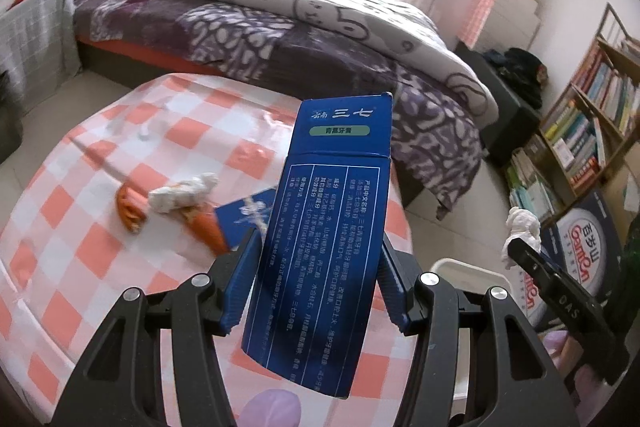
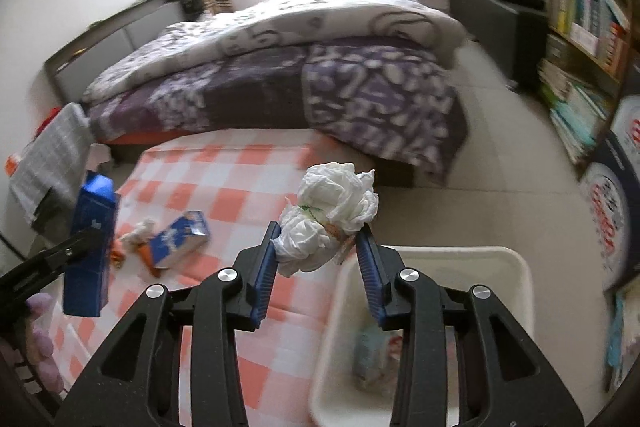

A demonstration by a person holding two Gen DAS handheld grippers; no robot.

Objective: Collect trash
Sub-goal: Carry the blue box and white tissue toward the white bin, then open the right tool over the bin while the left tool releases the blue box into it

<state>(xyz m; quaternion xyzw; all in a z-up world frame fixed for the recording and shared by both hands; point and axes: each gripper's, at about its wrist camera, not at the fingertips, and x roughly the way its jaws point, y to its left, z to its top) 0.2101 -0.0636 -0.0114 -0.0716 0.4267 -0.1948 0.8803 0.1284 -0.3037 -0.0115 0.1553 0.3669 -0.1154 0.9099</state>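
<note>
My left gripper (image 1: 318, 259) is shut on a tall dark blue toothpaste box (image 1: 324, 227), held upright above the checked table; the same box (image 2: 90, 247) shows at the left of the right wrist view. My right gripper (image 2: 318, 247) is shut on a crumpled white tissue wad (image 2: 332, 215), which hangs over the near-left rim of the white bin (image 2: 516, 267). That tissue (image 1: 522, 223) also appears at the right of the left wrist view. On the table lie another white tissue (image 1: 182, 193), orange peel pieces (image 1: 130, 209) and a small blue carton (image 2: 180, 239).
The table wears a pink-and-white checked cloth (image 1: 72, 227). The white bin holds a pale packet (image 2: 374, 355). A bed with a purple quilt (image 1: 280, 39) stands behind the table, a bookshelf (image 1: 588, 131) at the right, and tiled floor between them.
</note>
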